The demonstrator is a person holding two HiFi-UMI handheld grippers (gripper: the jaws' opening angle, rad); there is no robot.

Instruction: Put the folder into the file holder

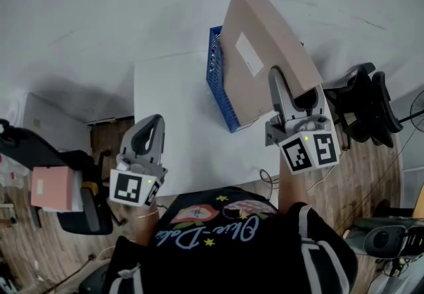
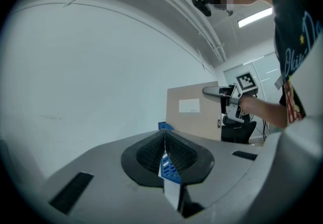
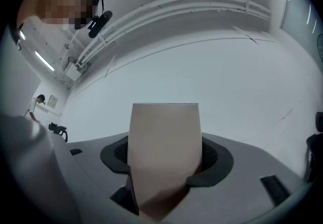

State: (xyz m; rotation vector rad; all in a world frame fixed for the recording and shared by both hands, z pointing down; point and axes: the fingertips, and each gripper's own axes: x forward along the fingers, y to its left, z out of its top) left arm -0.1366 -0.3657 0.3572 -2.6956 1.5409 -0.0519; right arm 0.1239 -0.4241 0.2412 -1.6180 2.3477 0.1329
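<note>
A tan cardboard folder [image 1: 265, 48] with a white label is tilted over the blue mesh file holder [image 1: 217, 81], which stands on the white table [image 1: 169, 107]. Its lower end is down by the holder; I cannot tell whether it is inside. My right gripper [image 1: 275, 75] is shut on the folder's near edge, and the folder [image 3: 164, 152] fills the gap between the jaws in the right gripper view. My left gripper [image 1: 154, 122] is over the table's front left corner, shut with nothing in it. The left gripper view shows the folder [image 2: 194, 112] and the holder [image 2: 164, 126] ahead.
Black office chairs [image 1: 361, 104] stand right of the table. At the left, another black chair [image 1: 79, 187] sits beside a pink box [image 1: 50, 188]. A plain white wall lies behind the table. Wooden floor surrounds it.
</note>
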